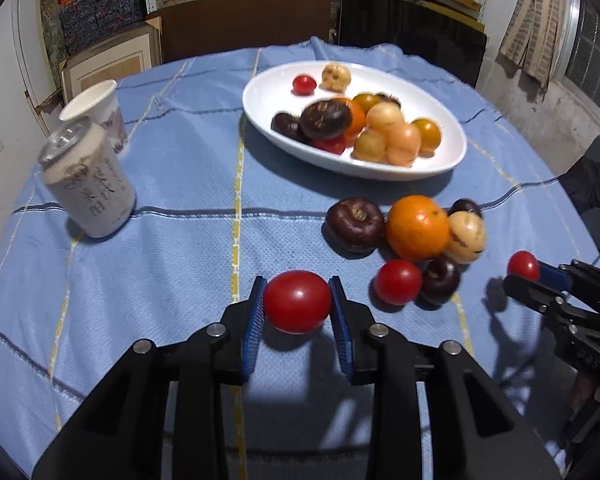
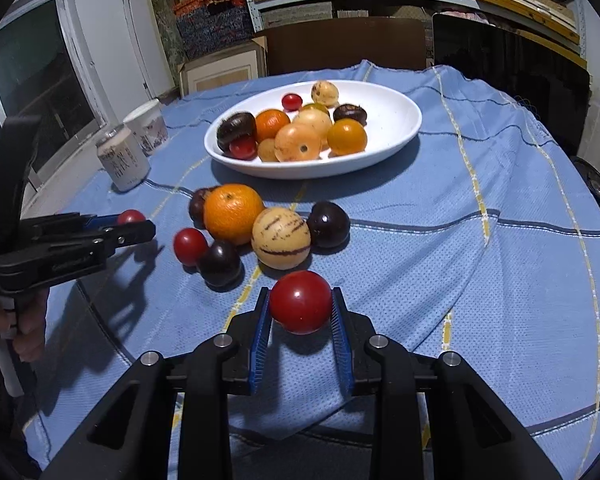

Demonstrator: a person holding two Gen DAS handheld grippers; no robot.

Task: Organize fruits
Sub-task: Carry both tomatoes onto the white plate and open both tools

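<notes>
We see left gripper [image 1: 297, 300] clenched on a cherry tomato [image 1: 297, 301] | right gripper [image 2: 301, 303] grasping another red tomato [image 2: 301, 302] | white bowl [image 1: 260, 96] lies ahead of both

Angled down over the blue tablecloth [image 1: 140, 280], the left gripper [image 1: 297, 300] is clamped on a red tomato [image 1: 297, 302] held just above the cloth, while the right gripper [image 2: 301, 304] pinches another red tomato [image 2: 301, 302] likewise, and a hand [image 2: 24, 336] grasps the left gripper's handle.
</notes>
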